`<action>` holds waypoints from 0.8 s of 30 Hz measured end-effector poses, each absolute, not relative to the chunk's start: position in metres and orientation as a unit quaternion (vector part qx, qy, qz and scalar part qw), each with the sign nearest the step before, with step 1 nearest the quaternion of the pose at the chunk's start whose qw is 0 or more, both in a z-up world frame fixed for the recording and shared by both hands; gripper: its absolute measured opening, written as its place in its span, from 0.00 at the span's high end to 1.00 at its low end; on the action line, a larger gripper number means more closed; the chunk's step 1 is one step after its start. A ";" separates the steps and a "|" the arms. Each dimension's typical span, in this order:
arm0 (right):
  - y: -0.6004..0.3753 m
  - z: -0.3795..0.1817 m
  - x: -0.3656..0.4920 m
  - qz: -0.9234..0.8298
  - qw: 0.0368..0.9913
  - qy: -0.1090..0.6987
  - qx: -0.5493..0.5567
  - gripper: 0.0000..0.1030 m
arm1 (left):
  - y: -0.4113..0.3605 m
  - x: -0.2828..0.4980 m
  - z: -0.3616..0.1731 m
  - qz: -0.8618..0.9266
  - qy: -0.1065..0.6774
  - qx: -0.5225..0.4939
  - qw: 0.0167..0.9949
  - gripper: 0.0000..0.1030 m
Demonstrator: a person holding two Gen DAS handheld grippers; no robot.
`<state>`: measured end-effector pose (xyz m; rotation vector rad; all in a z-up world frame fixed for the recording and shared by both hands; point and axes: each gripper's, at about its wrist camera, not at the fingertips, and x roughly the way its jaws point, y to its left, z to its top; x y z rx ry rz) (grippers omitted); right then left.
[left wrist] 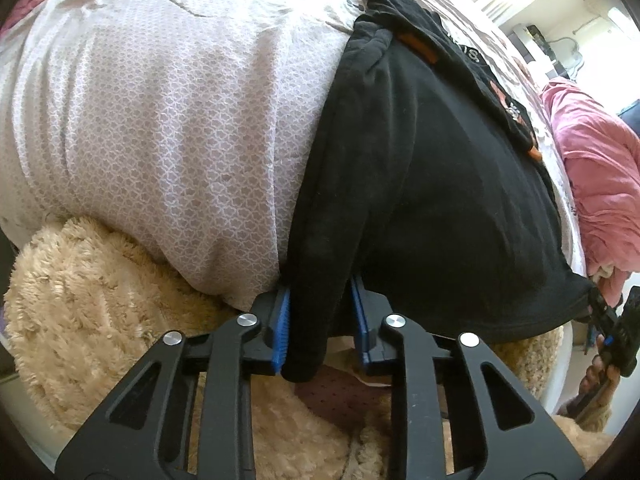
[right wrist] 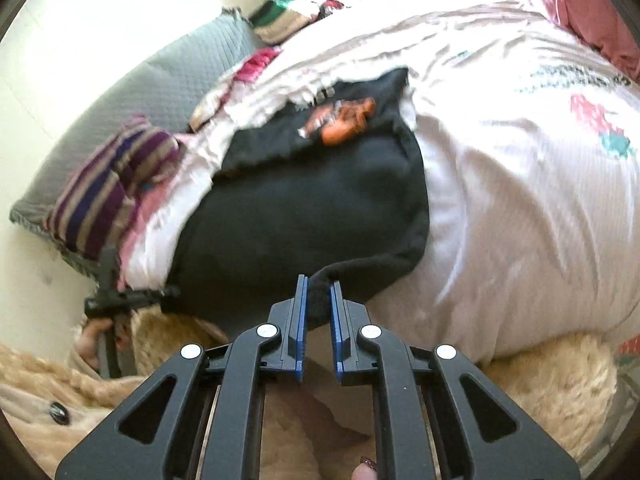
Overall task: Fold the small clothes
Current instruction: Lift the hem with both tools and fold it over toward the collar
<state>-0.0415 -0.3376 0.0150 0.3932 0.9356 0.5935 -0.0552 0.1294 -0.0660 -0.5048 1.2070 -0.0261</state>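
Observation:
A small black garment (left wrist: 432, 184) with orange print lies spread on the pale patterned bed cover (left wrist: 168, 120). My left gripper (left wrist: 320, 320) has its blue pads around the garment's near left corner, which hangs between the jaws. My right gripper (right wrist: 319, 312) is shut on the garment's (right wrist: 304, 208) other near corner at the bed's edge. The right gripper also shows at the far right of the left wrist view (left wrist: 600, 312), and the left gripper at the left of the right wrist view (right wrist: 132, 296), both pinching the hem.
A fluffy beige blanket (left wrist: 80, 304) hangs below the bed edge. A pink cloth (left wrist: 600, 184) lies to the right. A striped purple garment (right wrist: 112, 188) and a grey quilted pillow (right wrist: 168, 92) lie by a heap of mixed clothes (right wrist: 288, 12).

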 end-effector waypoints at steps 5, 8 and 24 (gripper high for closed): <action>-0.337 0.027 -0.035 0.283 0.839 0.422 0.193 0.91 | 0.140 -0.060 -0.056 -0.024 0.547 -0.267 0.793 0.95; -0.337 0.036 -0.033 0.285 0.846 0.408 0.193 0.91 | 0.146 -0.061 -0.038 -0.036 0.526 -0.286 0.800 0.96; -0.350 0.085 0.002 0.276 0.889 0.311 0.193 0.91 | 0.155 -0.009 0.041 -0.060 0.424 -0.277 0.860 0.97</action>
